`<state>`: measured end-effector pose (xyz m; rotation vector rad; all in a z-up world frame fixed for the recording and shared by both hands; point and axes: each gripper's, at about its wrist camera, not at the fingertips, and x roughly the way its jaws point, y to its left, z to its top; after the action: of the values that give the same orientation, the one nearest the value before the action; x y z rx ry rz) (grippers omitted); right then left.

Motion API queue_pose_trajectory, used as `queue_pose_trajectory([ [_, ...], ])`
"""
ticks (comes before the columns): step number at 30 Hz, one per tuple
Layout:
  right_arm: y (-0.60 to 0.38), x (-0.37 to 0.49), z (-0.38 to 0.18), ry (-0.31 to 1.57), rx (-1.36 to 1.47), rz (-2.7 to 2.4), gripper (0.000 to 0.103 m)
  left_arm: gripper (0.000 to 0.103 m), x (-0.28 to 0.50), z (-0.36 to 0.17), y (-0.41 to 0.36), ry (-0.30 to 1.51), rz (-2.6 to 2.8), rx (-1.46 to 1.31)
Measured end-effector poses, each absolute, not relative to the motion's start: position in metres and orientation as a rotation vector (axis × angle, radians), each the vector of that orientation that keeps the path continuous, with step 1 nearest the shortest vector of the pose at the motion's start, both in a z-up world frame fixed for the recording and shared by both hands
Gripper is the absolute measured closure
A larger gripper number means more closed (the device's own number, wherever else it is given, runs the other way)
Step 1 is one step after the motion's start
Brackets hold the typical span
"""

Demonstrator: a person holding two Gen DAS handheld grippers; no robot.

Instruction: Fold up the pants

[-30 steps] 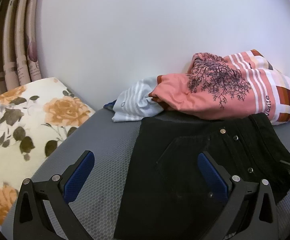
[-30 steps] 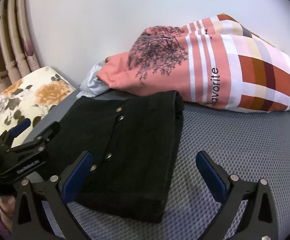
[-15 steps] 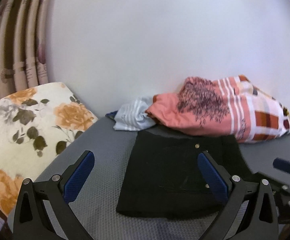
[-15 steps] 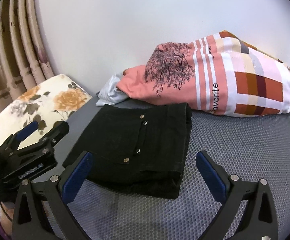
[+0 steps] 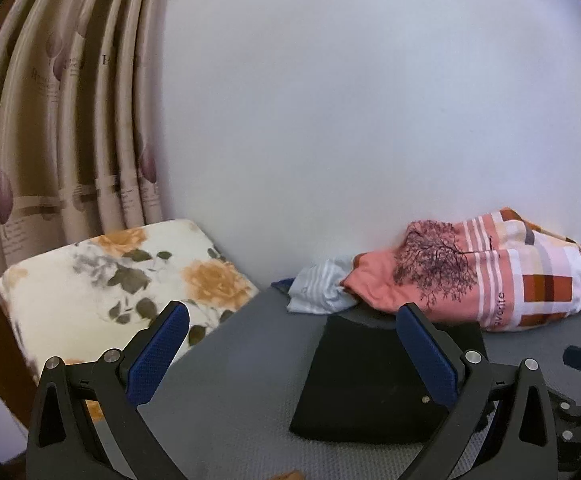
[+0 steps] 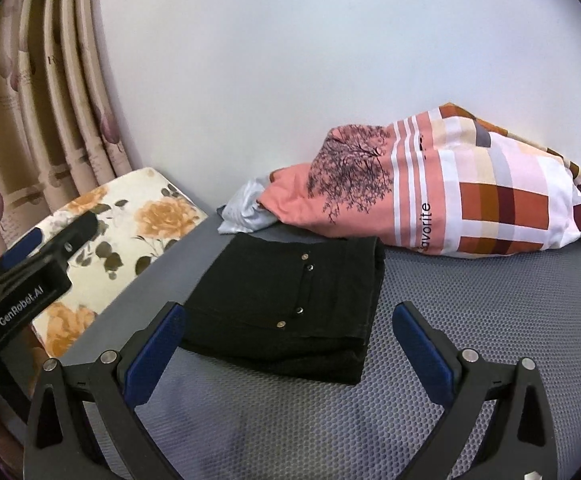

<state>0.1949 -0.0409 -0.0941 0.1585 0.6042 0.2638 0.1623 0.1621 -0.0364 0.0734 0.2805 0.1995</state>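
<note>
The black pants [image 6: 290, 300] lie folded on the grey mat [image 6: 470, 320], near the pink pillow [image 6: 430, 192]; the left gripper [image 5: 290, 352] and right gripper [image 6: 286, 344] hover with fingers spread, holding nothing

The folded pants [image 6: 290, 300] lie on the mat [image 6: 470, 320] in the middle of the frame. Behind them, toward the upper right, a pillow [image 6: 470, 200] rests against the wall [image 6: 290, 60]. A crumpled cloth [image 6: 242, 210] sits just left of the pillow, touching it. A cushion [image 6: 130, 232] lies at the left, with the curtain [image 6: 30, 100] behind it in the upper left.
</note>
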Motion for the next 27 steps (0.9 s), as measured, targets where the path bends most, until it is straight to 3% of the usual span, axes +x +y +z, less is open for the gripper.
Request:
queue_pose_trajectory([
  [27, -0.044, 0.182, -0.095, 0.622, 0.167, 0.276, 0.0, 0.0, 0.177, -0.048, 0.147, 0.437, 0.063, 0.04],
])
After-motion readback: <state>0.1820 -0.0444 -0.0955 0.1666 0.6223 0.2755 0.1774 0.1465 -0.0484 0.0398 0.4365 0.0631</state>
